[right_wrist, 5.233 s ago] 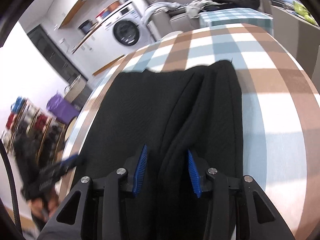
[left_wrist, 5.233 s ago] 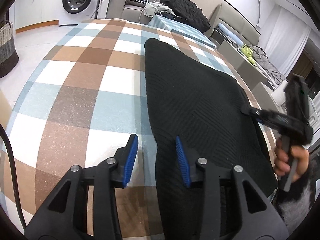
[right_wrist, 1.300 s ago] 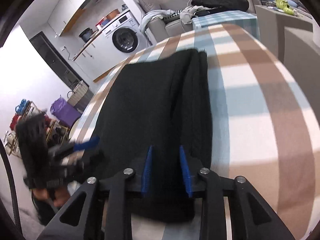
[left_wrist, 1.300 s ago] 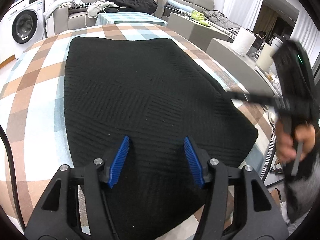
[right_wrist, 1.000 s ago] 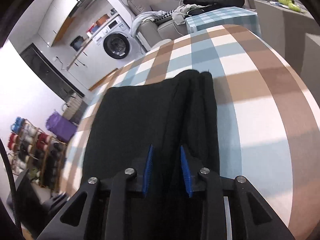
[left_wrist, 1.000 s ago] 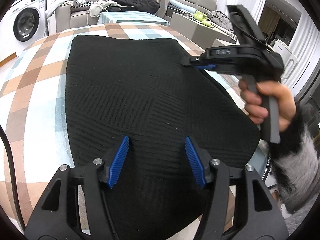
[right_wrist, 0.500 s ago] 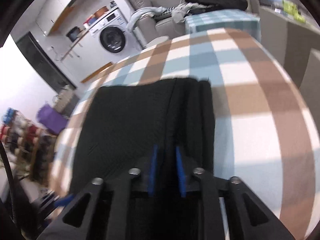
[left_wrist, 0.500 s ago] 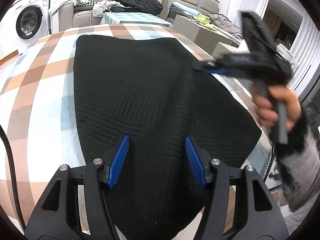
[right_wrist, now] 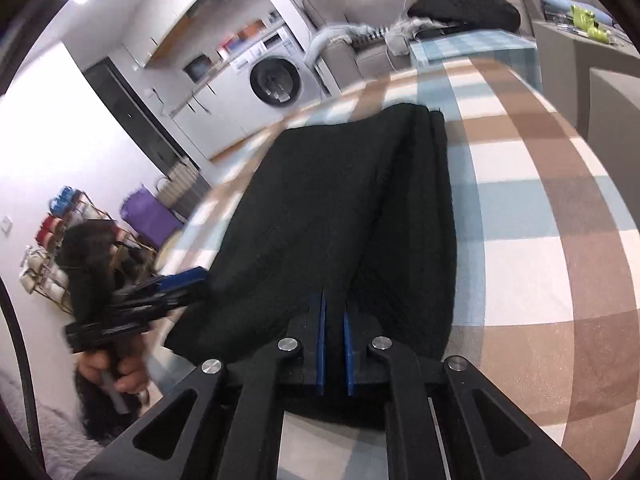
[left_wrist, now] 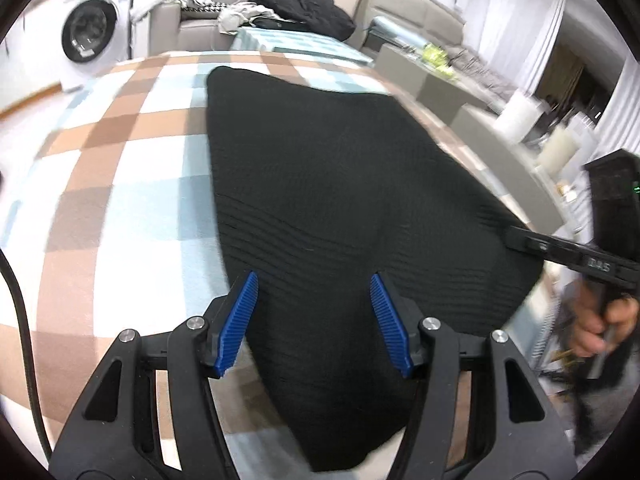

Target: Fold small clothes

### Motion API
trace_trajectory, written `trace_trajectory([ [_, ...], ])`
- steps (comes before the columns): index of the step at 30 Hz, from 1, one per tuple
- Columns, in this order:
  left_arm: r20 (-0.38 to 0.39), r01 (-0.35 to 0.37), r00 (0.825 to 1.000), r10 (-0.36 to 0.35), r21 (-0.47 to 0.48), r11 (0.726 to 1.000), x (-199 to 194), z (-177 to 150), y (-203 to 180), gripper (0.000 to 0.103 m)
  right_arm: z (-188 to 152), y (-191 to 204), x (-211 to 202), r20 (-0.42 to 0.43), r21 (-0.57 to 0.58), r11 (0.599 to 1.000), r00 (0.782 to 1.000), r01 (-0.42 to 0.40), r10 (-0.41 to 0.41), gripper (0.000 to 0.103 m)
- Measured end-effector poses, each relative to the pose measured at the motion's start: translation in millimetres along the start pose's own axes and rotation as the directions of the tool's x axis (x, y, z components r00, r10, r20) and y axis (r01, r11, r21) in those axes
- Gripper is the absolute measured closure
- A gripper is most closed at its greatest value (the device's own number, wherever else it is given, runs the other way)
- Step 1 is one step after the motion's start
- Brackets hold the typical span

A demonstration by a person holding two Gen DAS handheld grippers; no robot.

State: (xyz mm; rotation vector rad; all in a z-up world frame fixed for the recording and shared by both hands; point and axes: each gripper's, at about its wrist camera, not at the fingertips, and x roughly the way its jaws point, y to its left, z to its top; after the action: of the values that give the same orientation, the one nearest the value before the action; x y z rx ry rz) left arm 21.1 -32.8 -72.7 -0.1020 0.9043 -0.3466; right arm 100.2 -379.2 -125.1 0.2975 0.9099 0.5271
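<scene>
I see the black knit garment spread flat on the checked counter. My left tongs hover half open over its near hem, holding nothing. My right tongs are nearly closed at its near corner, seemingly pinching cloth.

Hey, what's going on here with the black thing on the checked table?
A person is folding a black knit garment on the table, with a handheld gripper in each hand. The right gripper has its pads nearly together over the near edge of the garment; whether it pinches the cloth is not clear. The left gripper hangs open over the opposite side, holding nothing. One long side already looks folded over, so the garment lies as a narrow strip.
</scene>
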Motion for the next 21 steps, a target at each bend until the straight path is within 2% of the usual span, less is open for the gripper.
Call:
trace_trajectory([
  [3, -0.015, -0.03, 0.999, 0.031, 0.019, 0.999, 3.4, -2.8, -0.4, 0.047, -9.0, -11.2, 15.2, -0.077, 0.018, 0.996, 0.993, 0.092, -0.09, 0.096],
  [6, -0.021, -0.009, 1.0, 0.01, 0.032, 0.999, -3.1, -5.7, -5.5, 0.047, -13.6, -10.7, 5.8, -0.061, 0.027, 0.995, 0.994, 0.093, -0.092, 0.087],
  [11, -0.038, 0.047, 0.998, -0.045, 0.071, 0.996, -10.0, -18.5, -24.6, 0.047, -18.0, -4.6, 1.3, -0.063, 0.008, 0.998, 0.996, 0.059, -0.058, 0.086],
  [13, -0.053, 0.046, 0.998, -0.041, 0.092, 0.995, -9.5, -26.9, -30.7, 0.047, -19.4, -5.4, 5.1, -0.069, 0.001, 0.998, 0.995, 0.066, -0.065, 0.088],
  [15, -0.063, 0.037, 0.998, -0.031, 0.097, 0.995, -10.2, -34.2, -33.7, 0.047, -18.0, -4.2, 5.6, -0.063, -0.014, 0.997, 0.995, 0.073, -0.074, 0.095],
  [17, -0.065, 0.034, 0.997, -0.028, 0.102, 0.994, -13.5, -39.6, -35.9, 0.047, -17.6, -1.5, -3.4, -0.043, -0.015, 0.998, 0.997, 0.056, -0.056, 0.096],
  [19, -0.071, 0.037, 0.997, -0.029, 0.116, 0.993, -14.7, -42.1, -38.9, 0.047, -21.4, -2.6, -4.5, -0.06, -0.025, 0.995, 0.994, 0.094, -0.095, 0.096],
  [21, -0.073, 0.037, 0.997, -0.029, 0.112, 0.993, -17.6, -44.6, -38.8, 0.047, -26.5, -8.6, -0.2, -0.085, -0.003, 0.995, 0.992, 0.097, -0.097, 0.096],
])
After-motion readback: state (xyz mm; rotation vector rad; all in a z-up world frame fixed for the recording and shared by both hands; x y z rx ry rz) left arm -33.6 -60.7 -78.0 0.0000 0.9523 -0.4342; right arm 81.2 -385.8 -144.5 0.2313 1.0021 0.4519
